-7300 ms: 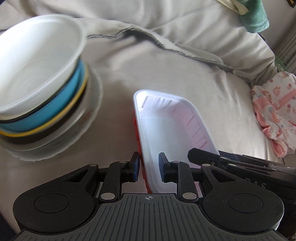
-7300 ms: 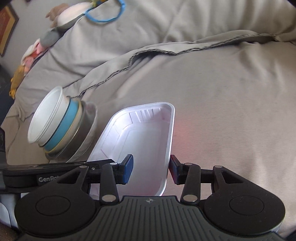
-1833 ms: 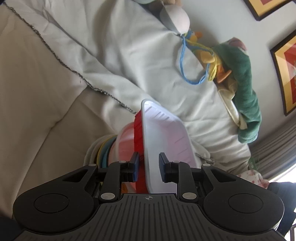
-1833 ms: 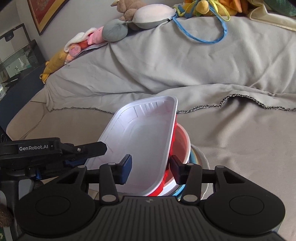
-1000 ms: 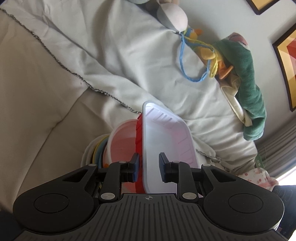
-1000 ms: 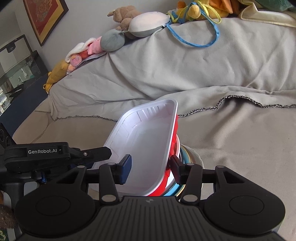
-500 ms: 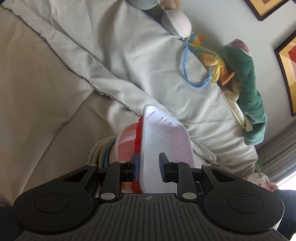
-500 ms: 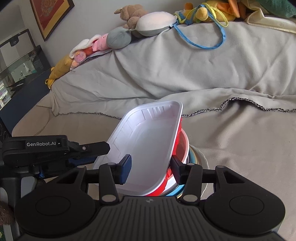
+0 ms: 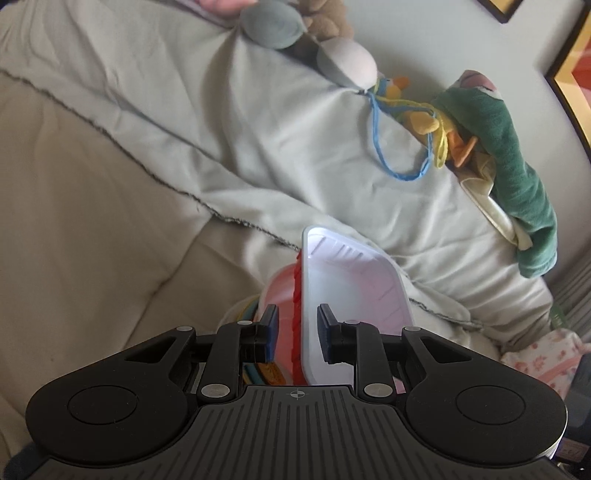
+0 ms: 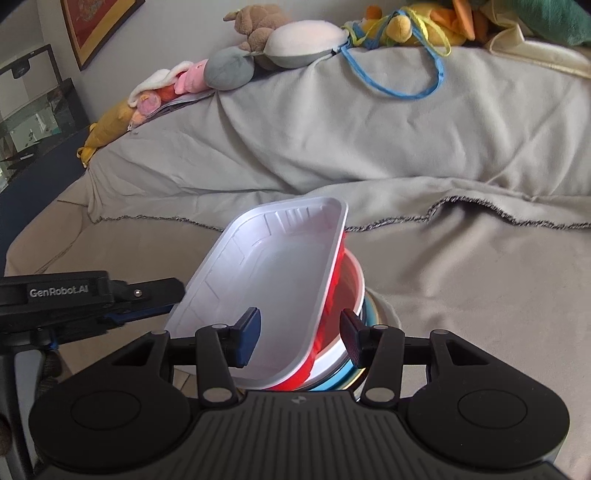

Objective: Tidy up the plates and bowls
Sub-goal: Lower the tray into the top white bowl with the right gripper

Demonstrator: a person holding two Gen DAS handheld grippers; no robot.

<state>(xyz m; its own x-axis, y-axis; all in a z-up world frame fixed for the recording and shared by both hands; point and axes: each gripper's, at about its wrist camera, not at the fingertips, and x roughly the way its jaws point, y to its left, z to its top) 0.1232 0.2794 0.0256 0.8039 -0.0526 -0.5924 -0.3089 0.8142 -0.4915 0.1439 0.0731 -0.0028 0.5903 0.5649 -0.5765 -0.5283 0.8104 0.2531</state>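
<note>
A rectangular tray, white inside and red outside, rests tilted in the top white bowl of a stack of bowls and plates on the sofa. My left gripper straddles the tray's left rim, jaws slightly apart from it. My right gripper straddles the tray's right rim, jaws open wider than the rim. The left gripper's body shows at the left of the right wrist view.
Grey-beige blankets cover the sofa. Stuffed toys and a green cloth lie along the backrest. A pink floral cloth lies at the right. Framed pictures hang on the wall.
Both grippers carried the tray from the sofa onto the bowl stack. In the last half second both pairs of jaws have widened around the tray's rims.
</note>
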